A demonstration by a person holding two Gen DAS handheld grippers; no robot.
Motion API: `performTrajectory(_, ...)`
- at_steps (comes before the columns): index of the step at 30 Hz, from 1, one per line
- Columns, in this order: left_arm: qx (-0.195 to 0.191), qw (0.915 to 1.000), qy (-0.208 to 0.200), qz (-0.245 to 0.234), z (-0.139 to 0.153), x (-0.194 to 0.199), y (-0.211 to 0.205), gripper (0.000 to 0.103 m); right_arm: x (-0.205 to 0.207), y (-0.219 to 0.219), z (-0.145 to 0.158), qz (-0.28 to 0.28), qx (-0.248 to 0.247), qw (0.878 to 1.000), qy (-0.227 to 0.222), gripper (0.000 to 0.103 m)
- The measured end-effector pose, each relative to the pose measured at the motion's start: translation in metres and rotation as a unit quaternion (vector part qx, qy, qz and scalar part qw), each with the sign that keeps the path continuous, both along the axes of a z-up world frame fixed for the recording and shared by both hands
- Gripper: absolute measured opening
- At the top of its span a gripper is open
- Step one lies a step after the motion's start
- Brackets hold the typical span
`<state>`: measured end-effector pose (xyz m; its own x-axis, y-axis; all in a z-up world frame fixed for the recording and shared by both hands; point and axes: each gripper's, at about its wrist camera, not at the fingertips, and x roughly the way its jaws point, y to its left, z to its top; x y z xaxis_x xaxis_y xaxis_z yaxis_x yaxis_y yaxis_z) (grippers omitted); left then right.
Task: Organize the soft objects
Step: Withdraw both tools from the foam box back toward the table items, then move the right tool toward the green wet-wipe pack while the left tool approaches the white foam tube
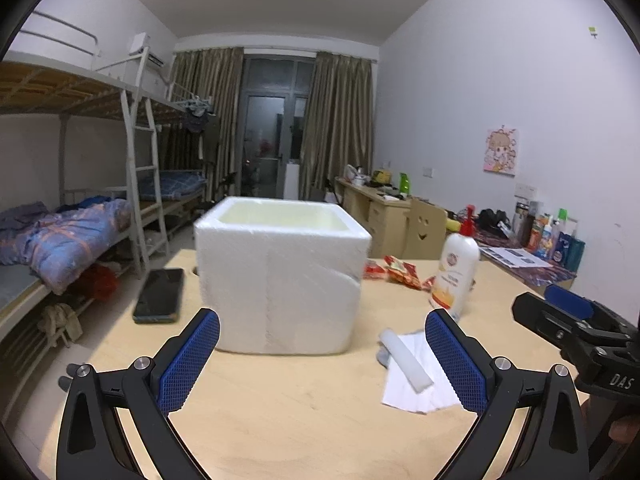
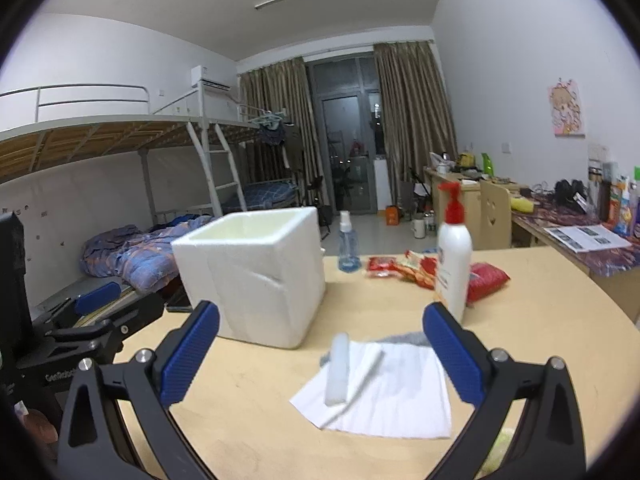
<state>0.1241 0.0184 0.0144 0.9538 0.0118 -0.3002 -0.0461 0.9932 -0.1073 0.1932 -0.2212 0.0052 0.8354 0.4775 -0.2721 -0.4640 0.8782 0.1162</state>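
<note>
The left gripper (image 1: 322,354) hovers above the near part of the wooden table (image 1: 280,400) with its jaws spread wide and nothing between the blue pads (image 1: 188,360). The right gripper (image 2: 320,354) is in the same condition: jaws wide apart, pads empty, held over the table edge. Each unit appears at the margin of the other's view, the right gripper to the right of the left one. A white foam box (image 1: 280,276) stands upright and open-topped on the table directly ahead of the left gripper; its interior contents cannot be seen from either view. To the right of the box, flat on the tabletop, lies a white tissue sheet (image 2: 384,392), and a white foam bar (image 2: 338,370) rests across its left portion. A grey soft item (image 2: 404,338) protrudes from under the far edge of the sheet; its kind cannot be determined. These items lie ahead of the right gripper, roughly between its pads in that view, not touched by them. Behind the sheet stands a white pump bottle (image 2: 454,264) with a red top, upright. Red snack packets (image 2: 412,270) lie beyond it, and a clear blue spray bottle (image 2: 347,246) stands near the far table edge. A dark phone (image 1: 159,295) lies flat left of the box.
</note>
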Motion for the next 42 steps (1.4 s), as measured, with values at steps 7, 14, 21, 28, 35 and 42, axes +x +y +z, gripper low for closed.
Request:
performTrajectory(7, 0.02, 0.9998, 0.0, 0.005, -0.018, -0.001, -0.016, 0.103, -0.008, -0.016, -0.023, -0.01, 0.012, 1.0, 0.014, 0.103)
performTrajectory(14, 0.011, 0.9998, 0.012, -0.014, -0.025, 0.006, -0.027, 0.103, -0.008, -0.025, -0.034, -0.022, 0.008, 0.999, 0.026, 0.103)
performTrajectory(21, 0.016, 0.9992, 0.021, -0.029, -0.028, 0.016, -0.042, 0.103, -0.007, -0.047, -0.033, -0.051, 0.006, 0.998, 0.029, 0.103)
performTrajectory(28, 0.019, 0.9976, 0.046, -0.048, -0.034, 0.034, -0.058, 0.103, -0.007, -0.078, -0.039, -0.099, -0.008, 0.994, 0.038, 0.103)
performTrajectory(35, 0.024, 0.9958, 0.068, -0.056, -0.042, 0.049, -0.074, 0.103, -0.003, -0.098, -0.05, -0.123, -0.024, 0.99, 0.061, 0.103)
performTrajectory(42, 0.027, 0.994, 0.092, -0.053, -0.048, 0.067, -0.083, 0.103, 0.002, -0.111, -0.063, -0.14, -0.042, 0.986, 0.084, 0.103)
